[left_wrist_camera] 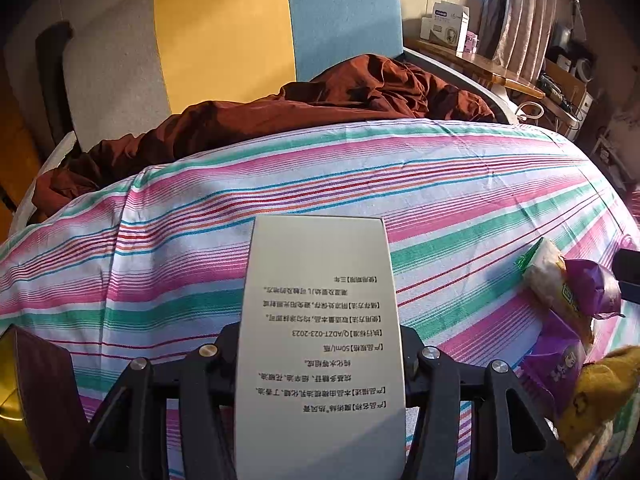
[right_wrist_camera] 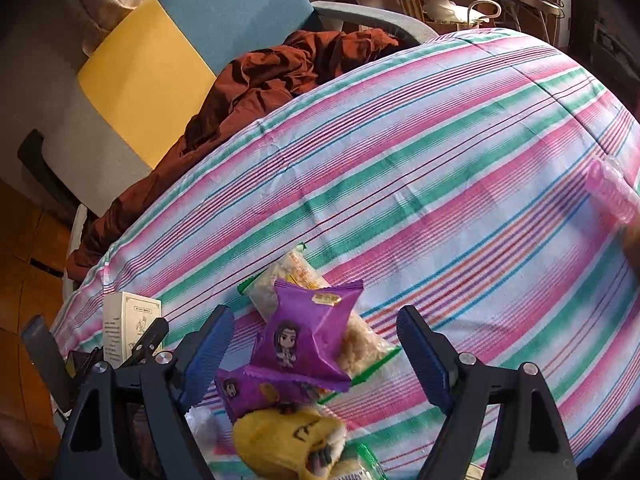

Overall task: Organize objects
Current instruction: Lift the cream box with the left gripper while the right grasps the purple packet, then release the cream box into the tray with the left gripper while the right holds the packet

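The white box (left_wrist_camera: 320,344) with printed text stands pinched between the jaws of the left hand-held gripper (left_wrist_camera: 320,354) — held just above the striped bedsheet (left_wrist_camera: 440,184) on the near left part of the bed. To its right lies a small heap of things: a purple snack packet (right_wrist_camera: 304,340) on top of a clear bag of pale puffed snacks (right_wrist_camera: 360,336), a second purple packet (right_wrist_camera: 244,394) nearer, and a yellow plush toy (right_wrist_camera: 292,440) nearest of all. The right hand-held gripper (right_wrist_camera: 316,356) hangs over this heap with its blue-padded jaws spread, the top purple packet between them but untouched by either pad. A crumpled brown cloth (left_wrist_camera: 360,92) lies at the far side of the bed, against a grey, yellow and blue headboard (left_wrist_camera: 224,32).
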